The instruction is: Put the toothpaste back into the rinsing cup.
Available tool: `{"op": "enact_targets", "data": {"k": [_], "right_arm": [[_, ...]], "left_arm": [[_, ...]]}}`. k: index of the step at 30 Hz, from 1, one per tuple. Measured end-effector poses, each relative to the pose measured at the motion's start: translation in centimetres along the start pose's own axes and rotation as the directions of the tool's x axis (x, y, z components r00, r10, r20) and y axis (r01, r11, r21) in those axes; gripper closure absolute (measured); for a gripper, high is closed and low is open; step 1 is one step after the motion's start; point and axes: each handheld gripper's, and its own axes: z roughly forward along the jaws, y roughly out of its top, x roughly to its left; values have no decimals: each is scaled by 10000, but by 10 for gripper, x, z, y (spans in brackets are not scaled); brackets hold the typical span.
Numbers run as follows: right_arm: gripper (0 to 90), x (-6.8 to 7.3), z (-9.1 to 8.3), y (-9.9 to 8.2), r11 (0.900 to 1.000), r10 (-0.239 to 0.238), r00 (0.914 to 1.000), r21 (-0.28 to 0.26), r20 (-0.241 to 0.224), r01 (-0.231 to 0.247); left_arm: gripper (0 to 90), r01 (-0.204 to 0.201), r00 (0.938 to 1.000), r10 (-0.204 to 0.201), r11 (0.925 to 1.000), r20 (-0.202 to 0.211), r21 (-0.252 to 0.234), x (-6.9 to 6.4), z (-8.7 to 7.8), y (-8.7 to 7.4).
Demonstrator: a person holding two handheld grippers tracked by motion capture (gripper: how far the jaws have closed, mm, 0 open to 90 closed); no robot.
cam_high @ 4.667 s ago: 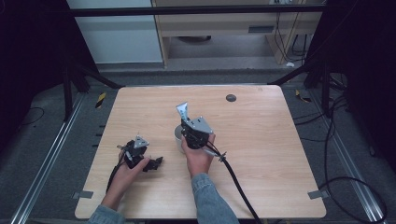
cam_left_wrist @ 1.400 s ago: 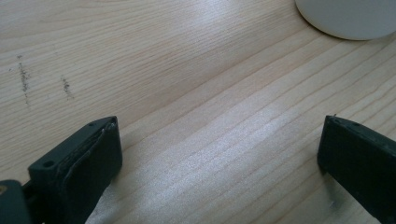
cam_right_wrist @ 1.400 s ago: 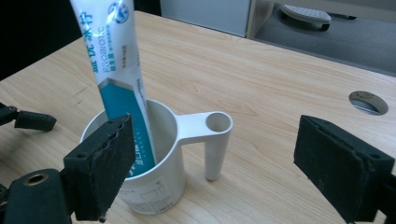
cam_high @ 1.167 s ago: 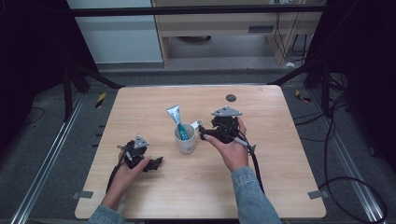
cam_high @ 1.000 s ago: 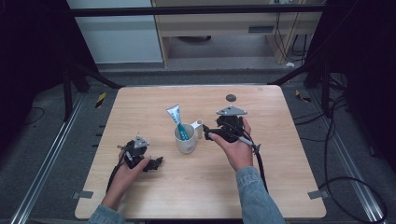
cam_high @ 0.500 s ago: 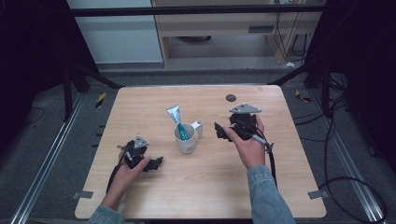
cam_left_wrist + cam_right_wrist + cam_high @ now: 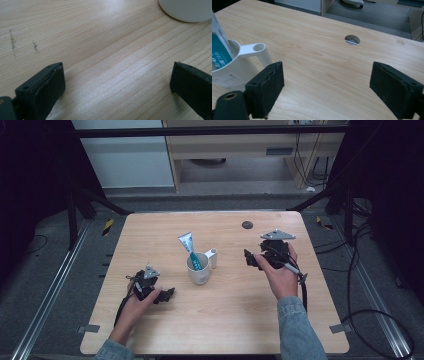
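At the lower left of the high view, the left gripper (image 7: 167,295) is held low over the wooden table (image 7: 235,320), its jaws pointing toward frame right. In the left gripper view its jaws are seen spread wide with bare wood between them, and a white curved edge, probably the base of the cup (image 7: 186,10), is seen at the upper right corner.

At frame centre the white cup (image 7: 199,272) is seen standing upright on the table, with its handle (image 7: 213,257) toward the upper right. A toothpaste tube (image 7: 188,247) stands in it, leaning toward the upper left.

Right of centre, the right gripper (image 7: 250,260) is held well apart from the cup, jaws pointing toward it. In the right gripper view its jaws are seen wide, having just been closing slightly, with nothing between them. A round hole (image 7: 247,224) is noted near the table's far edge.
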Motion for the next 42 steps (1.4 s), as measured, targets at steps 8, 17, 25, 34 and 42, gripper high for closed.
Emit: {"op": "enact_targets", "data": {"k": [8, 17, 25, 34, 42], "right_arm": [[203, -22, -5, -16, 9982, 544, 9974, 219, 470, -555], [211, -42, -2, -37, 9965, 498, 9935, 618, 1027, -563], [175, -61, 8, -48, 9907, 756, 9875, 1021, 1382, -902], [132, -71, 31, -64, 9739, 751, 9897, 2044, 1221, -991], [92, -71, 48, -81, 9569, 921, 9882, 2637, 1222, -1218]], "left_arm": [[0, 14, 10000, -14, 10000, -20, -3, 0, 0, 0], [0, 14, 10000, -14, 10000, -17, -13, -1, 1, 1], [0, 27, 10000, -27, 10000, 3, -9, -1, 1, 0], [0, 18, 10000, -18, 10000, 18, -9, -1, 1, 0], [0, -31, 10000, 31, 10000, 42, -13, 0, 0, 0]]}}
